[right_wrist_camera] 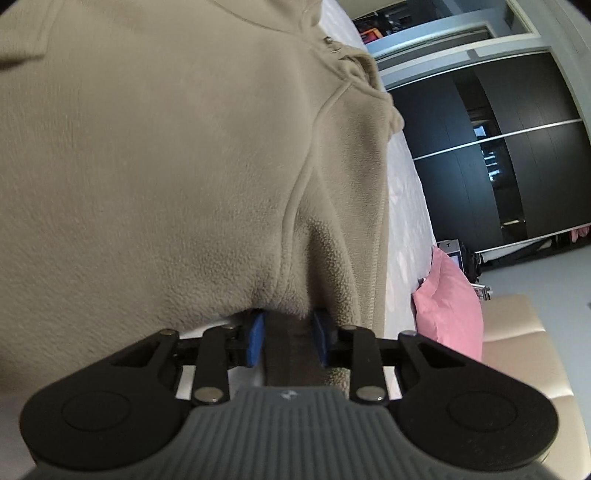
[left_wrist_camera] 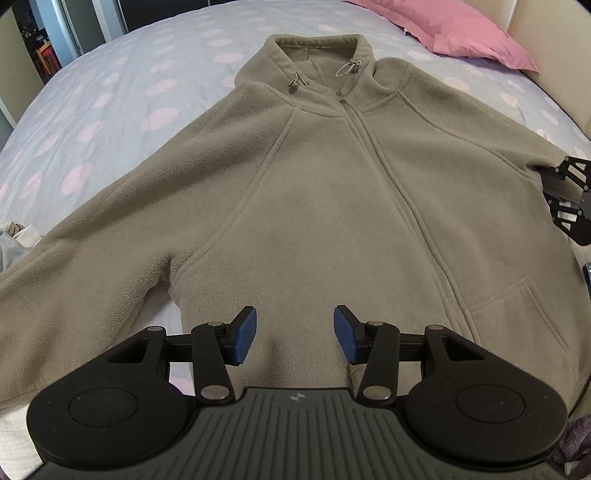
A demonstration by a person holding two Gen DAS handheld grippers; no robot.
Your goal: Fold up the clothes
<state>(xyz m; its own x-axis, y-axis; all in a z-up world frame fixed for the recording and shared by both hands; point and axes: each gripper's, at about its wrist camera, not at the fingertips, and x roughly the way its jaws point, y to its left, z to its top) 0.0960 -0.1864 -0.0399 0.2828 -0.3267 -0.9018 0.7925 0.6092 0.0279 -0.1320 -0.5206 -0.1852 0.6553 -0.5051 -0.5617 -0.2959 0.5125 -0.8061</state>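
On the bed (left_wrist_camera: 110, 92), with its pale sheet of pink dots, a grey-green fleece jacket (left_wrist_camera: 314, 206) lies spread front-up, zip closed, collar at the far end and hem at the near edge. The left tongs (left_wrist_camera: 294, 334) tilt steeply down over the near hem, a little left of the zip. Their blue pads stand apart with only flat fleece under the gap, and nothing is pinched between them. The right tongs (right_wrist_camera: 288, 338) come in at the jacket's right side, rolled onto their side so the room looks tipped in their own view. They reach in low at the armpit of the right sleeve. A bunch of fleece sits between their pads and puckers there, so they appear closed on it. The left sleeve (left_wrist_camera: 74, 266) runs out to the near left. A pink pillow (left_wrist_camera: 461, 33) lies at the far right, well apart from the jacket's collar.
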